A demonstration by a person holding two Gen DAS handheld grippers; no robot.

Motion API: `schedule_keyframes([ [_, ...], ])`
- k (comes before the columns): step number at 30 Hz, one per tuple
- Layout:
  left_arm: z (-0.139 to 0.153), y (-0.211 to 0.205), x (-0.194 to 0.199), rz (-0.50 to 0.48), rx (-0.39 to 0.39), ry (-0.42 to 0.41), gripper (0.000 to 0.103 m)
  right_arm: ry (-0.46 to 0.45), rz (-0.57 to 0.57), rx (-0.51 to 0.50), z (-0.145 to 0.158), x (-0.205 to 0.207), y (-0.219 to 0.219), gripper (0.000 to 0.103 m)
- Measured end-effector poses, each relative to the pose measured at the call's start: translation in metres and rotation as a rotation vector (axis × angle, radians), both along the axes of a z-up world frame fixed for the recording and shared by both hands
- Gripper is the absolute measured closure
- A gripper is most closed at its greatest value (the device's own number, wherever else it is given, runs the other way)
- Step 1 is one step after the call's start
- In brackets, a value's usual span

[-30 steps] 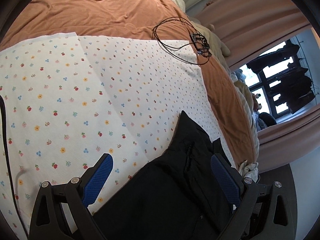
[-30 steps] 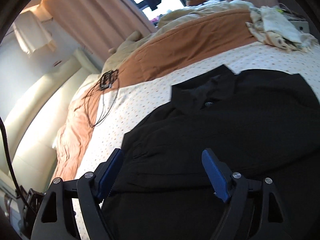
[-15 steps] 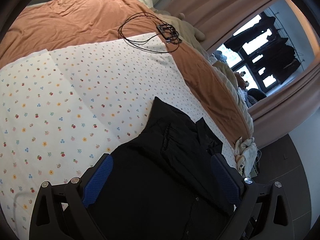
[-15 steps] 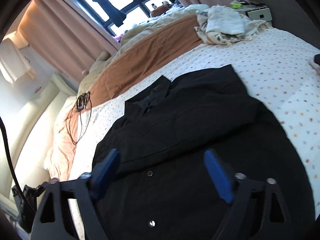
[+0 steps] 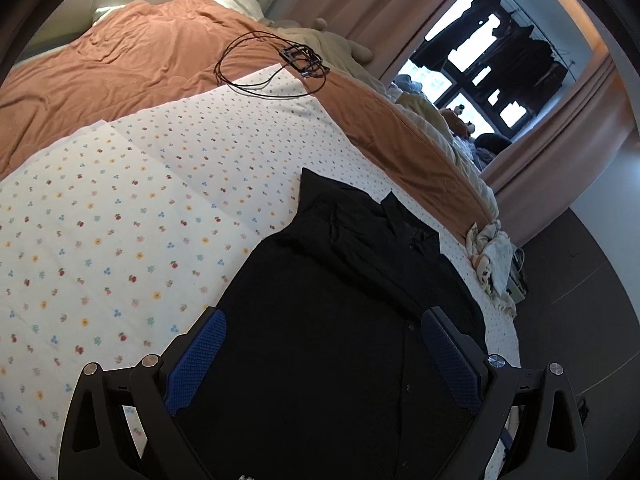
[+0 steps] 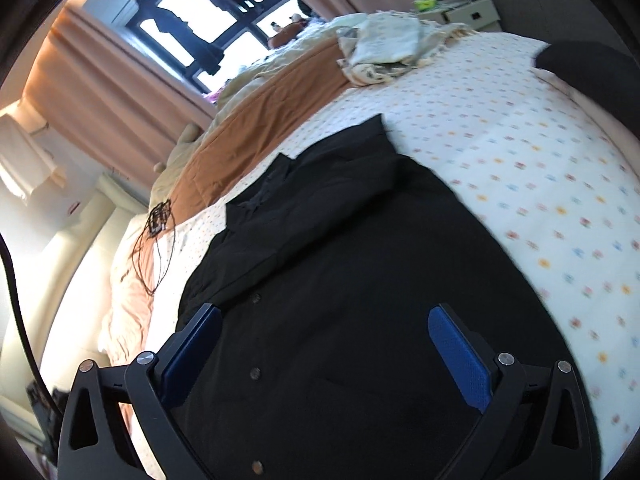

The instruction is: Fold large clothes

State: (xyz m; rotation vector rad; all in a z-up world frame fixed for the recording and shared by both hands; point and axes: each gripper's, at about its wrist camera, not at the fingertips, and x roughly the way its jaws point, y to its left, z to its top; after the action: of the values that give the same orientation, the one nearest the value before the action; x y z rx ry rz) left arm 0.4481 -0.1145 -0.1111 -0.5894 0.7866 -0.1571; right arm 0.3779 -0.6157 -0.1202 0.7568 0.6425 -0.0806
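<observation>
A black button-up shirt (image 5: 360,300) lies spread face up on the flower-print sheet (image 5: 120,220), collar toward the far side. My left gripper (image 5: 323,317) hovers above the shirt's near part, open, with nothing between its blue pads (image 5: 196,360). The right wrist view shows the same shirt (image 6: 340,280), with its button row running toward the camera. My right gripper (image 6: 325,312) hangs over the shirt's lower front. Its jaws are opening and stand wide, and nothing is held between them; the cloth lies flat below.
An orange blanket (image 5: 120,64) covers the far half of the bed, with a coiled black cable (image 5: 272,64) on it. A pile of pale clothes (image 6: 384,40) sits at the bed's far corner by a nightstand (image 6: 460,4). A dark bundle (image 6: 592,68) lies at the right edge.
Both grippers have swept sideways over the bed, so more of the shirt now fills each view. The right gripper's jaws have spread wider. The shirt has not moved.
</observation>
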Motion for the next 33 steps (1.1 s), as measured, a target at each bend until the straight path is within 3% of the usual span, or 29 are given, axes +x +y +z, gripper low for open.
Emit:
schedule_keyframes([
  [7,0.011,0.027,-0.046,-0.039,0.078,-0.006,0.005,0.024,-0.039,-0.045,0.006,-0.057,-0.010,0.000],
  [14,0.008,0.048,-0.091,-0.051,0.076,0.016,0.008,0.041,-0.018,-0.068,0.017,-0.111,-0.019,0.000],
  [21,0.003,0.062,-0.139,-0.067,0.021,0.031,0.017,0.030,0.003,-0.071,0.023,-0.162,-0.021,0.002],
  [25,-0.002,0.072,-0.161,-0.066,-0.003,0.040,0.029,0.027,0.035,-0.049,0.017,-0.186,-0.022,0.016],
  [28,-0.010,0.078,-0.175,-0.072,-0.039,0.062,0.036,0.030,0.048,-0.020,0.008,-0.201,-0.026,0.018],
  [33,-0.029,0.088,-0.194,-0.086,-0.085,0.105,0.038,0.045,0.059,0.041,-0.014,-0.221,-0.033,0.024],
])
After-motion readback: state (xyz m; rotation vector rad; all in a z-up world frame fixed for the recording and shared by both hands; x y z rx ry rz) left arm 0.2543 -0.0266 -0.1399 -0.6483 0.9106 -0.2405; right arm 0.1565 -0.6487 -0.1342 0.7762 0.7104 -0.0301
